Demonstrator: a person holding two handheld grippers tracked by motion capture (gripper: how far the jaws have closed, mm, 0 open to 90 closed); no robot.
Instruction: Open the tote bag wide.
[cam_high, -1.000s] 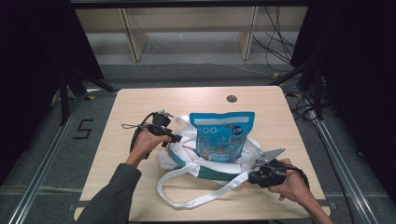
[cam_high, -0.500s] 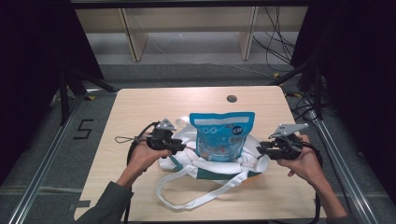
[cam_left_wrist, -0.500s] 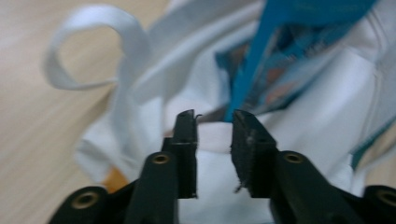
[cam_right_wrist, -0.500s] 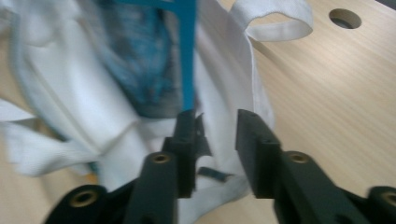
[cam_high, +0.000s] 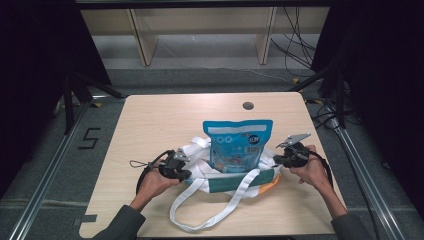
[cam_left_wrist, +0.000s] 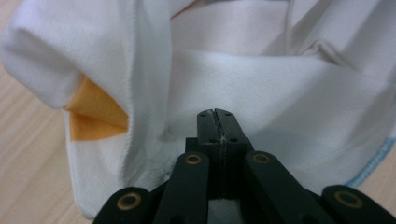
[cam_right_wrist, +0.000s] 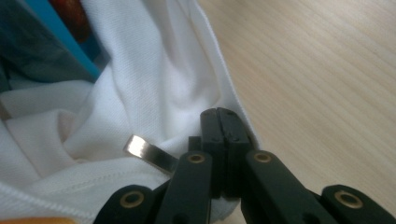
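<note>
On table (cam_high: 150, 120): one white tote bag (cam_high: 227, 175), one blue pouch (cam_high: 237, 145) upright inside — two grippers, left gripper (cam_high: 186, 165) and right gripper (cam_high: 278, 156), each clamped tight on bag fabric.

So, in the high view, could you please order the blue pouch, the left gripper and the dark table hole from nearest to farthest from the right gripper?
1. Blue pouch: just left of the right gripper, standing in the white bag.
2. Left gripper: across the bag, at its left edge.
3. Table hole: toward the table's far edge.
</note>
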